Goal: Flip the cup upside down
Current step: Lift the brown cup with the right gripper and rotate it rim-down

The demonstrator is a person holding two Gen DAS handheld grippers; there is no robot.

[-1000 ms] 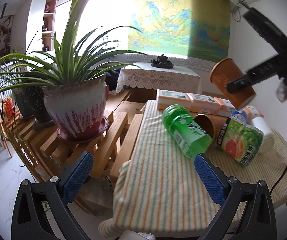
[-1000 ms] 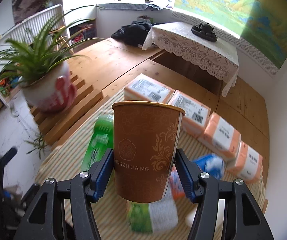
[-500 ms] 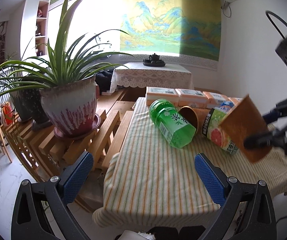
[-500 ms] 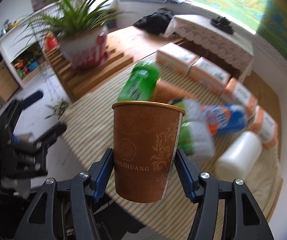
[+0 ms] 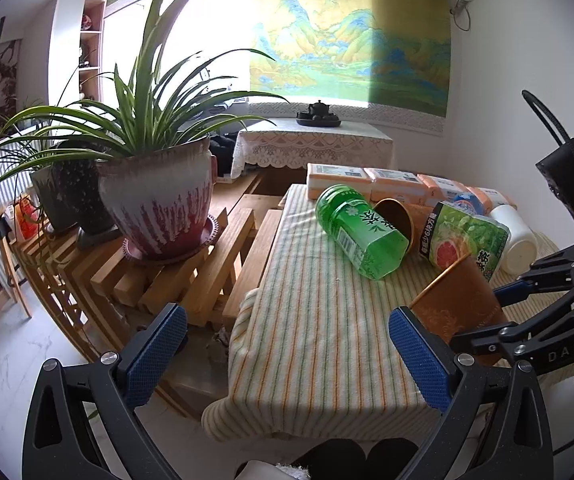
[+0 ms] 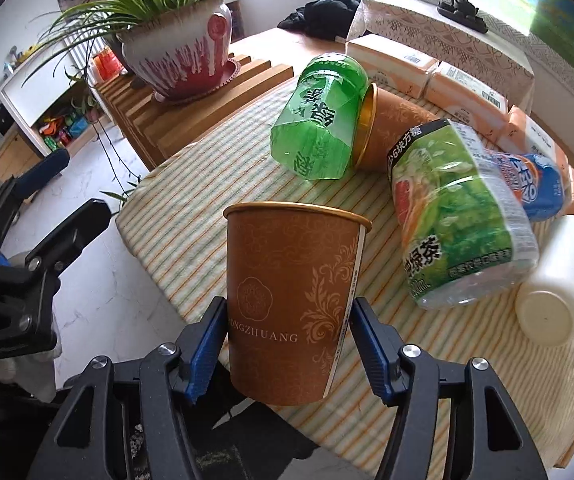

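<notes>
My right gripper (image 6: 287, 344) is shut on a brown paper cup (image 6: 291, 300) with a gold rim, its blue pads on both sides near the cup's base. In the left wrist view the cup (image 5: 457, 300) is tilted with its mouth facing down-left, close above the striped tablecloth (image 5: 319, 320), held by the right gripper (image 5: 487, 316). My left gripper (image 5: 287, 356) is open and empty, off the near edge of the table. A second brown cup (image 6: 391, 132) lies on its side among the bottles.
A green tea bottle (image 5: 363, 236), a grapefruit-label bottle (image 5: 467, 240), a blue bottle (image 6: 535, 188) and a white bottle (image 6: 559, 284) lie on the table. Orange tissue packs (image 5: 391, 180) line the far edge. A potted plant (image 5: 159, 200) stands on wooden racks at left.
My right gripper carried the cup down from high above the table to just above the cloth and tipped its mouth downward. The left gripper stayed open, shifting slightly.
</notes>
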